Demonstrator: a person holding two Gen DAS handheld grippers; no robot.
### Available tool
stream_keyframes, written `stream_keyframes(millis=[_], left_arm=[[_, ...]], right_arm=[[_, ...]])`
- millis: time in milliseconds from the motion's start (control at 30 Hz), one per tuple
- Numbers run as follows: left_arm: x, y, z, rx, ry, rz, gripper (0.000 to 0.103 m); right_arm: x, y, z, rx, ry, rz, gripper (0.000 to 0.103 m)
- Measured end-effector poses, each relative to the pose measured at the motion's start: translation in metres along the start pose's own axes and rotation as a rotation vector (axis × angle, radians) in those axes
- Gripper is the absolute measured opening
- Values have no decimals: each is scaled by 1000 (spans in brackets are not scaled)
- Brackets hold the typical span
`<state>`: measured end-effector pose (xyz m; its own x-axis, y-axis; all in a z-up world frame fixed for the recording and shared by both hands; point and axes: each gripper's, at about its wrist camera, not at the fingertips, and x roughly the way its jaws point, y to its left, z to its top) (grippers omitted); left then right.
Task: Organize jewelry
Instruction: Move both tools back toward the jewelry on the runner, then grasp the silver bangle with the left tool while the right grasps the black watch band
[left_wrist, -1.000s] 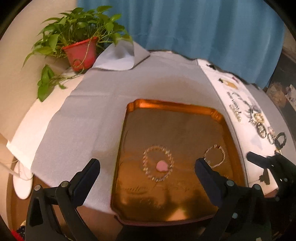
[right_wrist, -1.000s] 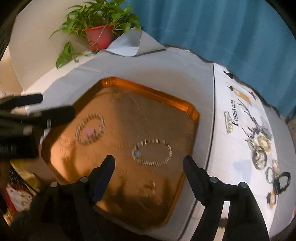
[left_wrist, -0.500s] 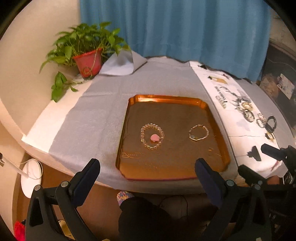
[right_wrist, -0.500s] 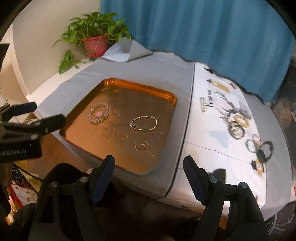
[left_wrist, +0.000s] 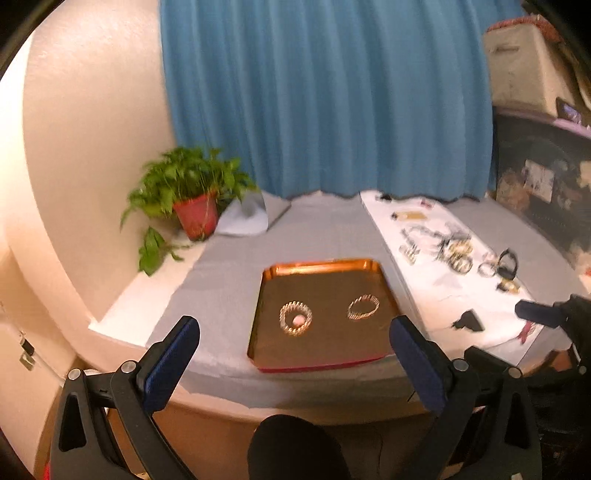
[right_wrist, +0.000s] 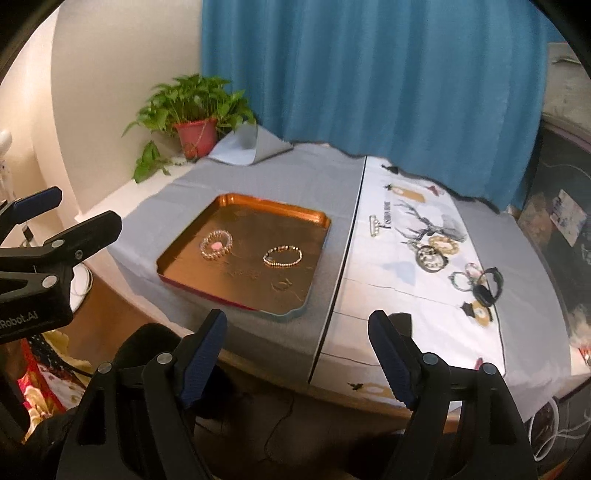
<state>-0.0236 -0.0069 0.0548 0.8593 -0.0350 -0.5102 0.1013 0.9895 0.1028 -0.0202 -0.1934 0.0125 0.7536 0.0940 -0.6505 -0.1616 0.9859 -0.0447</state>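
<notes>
A copper tray (left_wrist: 317, 267) (right_wrist: 314, 216) lies on the grey cloth. In it lie a pearl bracelet with a pink charm (left_wrist: 295, 318) (right_wrist: 216, 244) on the left and a gold beaded bracelet (left_wrist: 363, 306) (right_wrist: 282, 256) on the right. More jewelry (right_wrist: 437, 251) (left_wrist: 458, 254) lies on the white printed cloth to the right. My left gripper (left_wrist: 293, 363) is open and empty, held back off the table's front edge. My right gripper (right_wrist: 297, 363) is open and empty, also back from the edge. The left gripper also shows at the left of the right wrist view (right_wrist: 55, 229).
A potted plant in a red pot (left_wrist: 195, 218) (right_wrist: 195, 134) stands at the table's far left corner beside a folded-up cloth corner (right_wrist: 247, 147). A blue curtain (right_wrist: 369, 74) hangs behind. A dark cabinet (left_wrist: 543, 184) stands at the right.
Both grippers have pulled back and up from over the tray to beyond the table's front edge. The tray and both bracelets have stayed in place.
</notes>
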Motion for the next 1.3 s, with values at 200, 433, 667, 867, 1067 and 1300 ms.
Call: stream_keyframes(millis=[200, 433, 667, 867, 1067, 1300], left_arm=[[-40, 0, 5, -83, -93, -105, 103], [-26, -9, -1, -108, 13, -126, 103], [-10, -31, -10, -37, 81, -161, 103], [21, -62, -4, 22, 137, -194, 103], [65, -104, 14, 82, 185, -237, 103], [126, -164, 35, 162, 245, -305, 103]], right_arm=[[-42, -12, -9, 23, -81, -8, 84], [-55, -29, -21, 71, -96, -12, 87], [-43, -51, -30, 117, -61, -25, 87], [-22, -95, -41, 190, -14, -83, 87], [4, -154, -50, 287, 34, -159, 87], [46, -228, -57, 361, 81, -234, 87]])
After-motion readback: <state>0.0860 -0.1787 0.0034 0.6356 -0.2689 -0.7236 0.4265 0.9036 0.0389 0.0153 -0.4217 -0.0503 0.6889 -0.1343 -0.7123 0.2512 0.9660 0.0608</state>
